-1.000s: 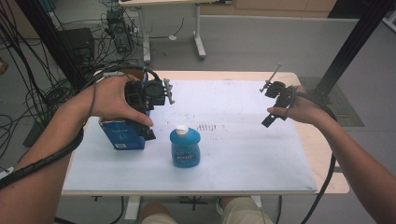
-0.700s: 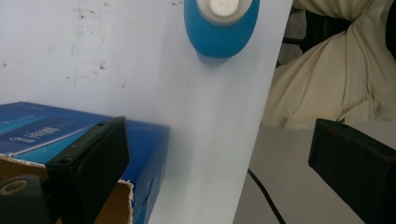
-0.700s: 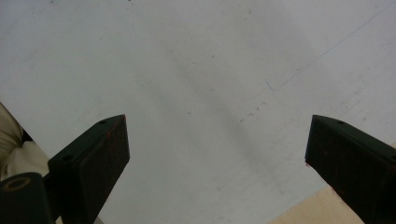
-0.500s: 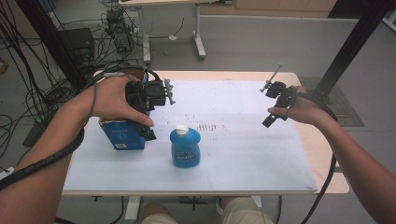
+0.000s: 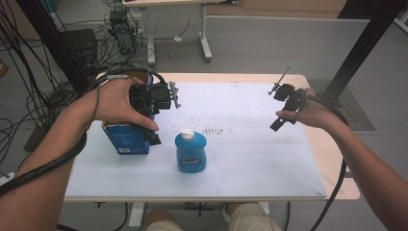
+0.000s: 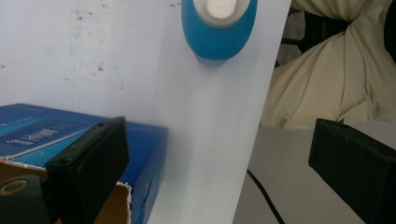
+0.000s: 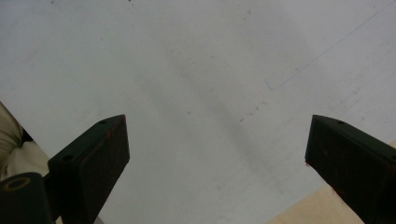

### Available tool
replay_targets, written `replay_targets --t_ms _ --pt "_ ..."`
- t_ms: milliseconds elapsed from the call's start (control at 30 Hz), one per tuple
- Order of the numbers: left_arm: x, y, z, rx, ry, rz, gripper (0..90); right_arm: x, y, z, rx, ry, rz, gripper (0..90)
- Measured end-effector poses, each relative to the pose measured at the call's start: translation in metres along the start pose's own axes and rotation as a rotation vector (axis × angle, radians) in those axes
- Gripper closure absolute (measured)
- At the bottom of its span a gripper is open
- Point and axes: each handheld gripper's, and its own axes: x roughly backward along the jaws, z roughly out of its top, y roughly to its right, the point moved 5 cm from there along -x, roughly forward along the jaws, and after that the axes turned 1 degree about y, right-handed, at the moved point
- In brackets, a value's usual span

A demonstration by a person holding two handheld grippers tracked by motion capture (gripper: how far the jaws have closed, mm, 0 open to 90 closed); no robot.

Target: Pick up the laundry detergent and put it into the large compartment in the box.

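Observation:
A blue box (image 5: 124, 138) lies at the table's left, its torn cardboard top open (image 6: 70, 130). Right of it stands a blue bottle (image 5: 191, 153) with a white cap (image 6: 219, 25). My left gripper (image 5: 148, 129) hovers over the box's right end, held in the person's left hand. It is open (image 6: 219, 161), with one jaw over the box and the other past the table's front edge. My right gripper (image 5: 278, 109) is held above the white table top at the right. Its jaws are wide open with nothing between them (image 7: 215, 161).
The white table top (image 5: 250, 154) has faint dark marks near its middle (image 5: 216, 130). Cables and a black stand (image 5: 57, 53) crowd the floor at the far left. Another table's legs (image 5: 204, 33) stand behind. The person's lap (image 6: 336, 79) lies below the front edge.

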Motion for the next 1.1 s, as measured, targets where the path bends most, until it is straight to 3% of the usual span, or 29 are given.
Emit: replay_targets --t_ms 533,1100 --pt "-0.001 0.001 0.01 -0.014 0.009 -0.003 5.8 0.002 0.001 -0.004 0.001 0.005 -0.001 6.5" --pt "-0.004 0.001 0.033 -0.044 0.019 -0.007 5.7 0.005 0.002 -0.009 -0.002 0.009 -0.002 6.5"
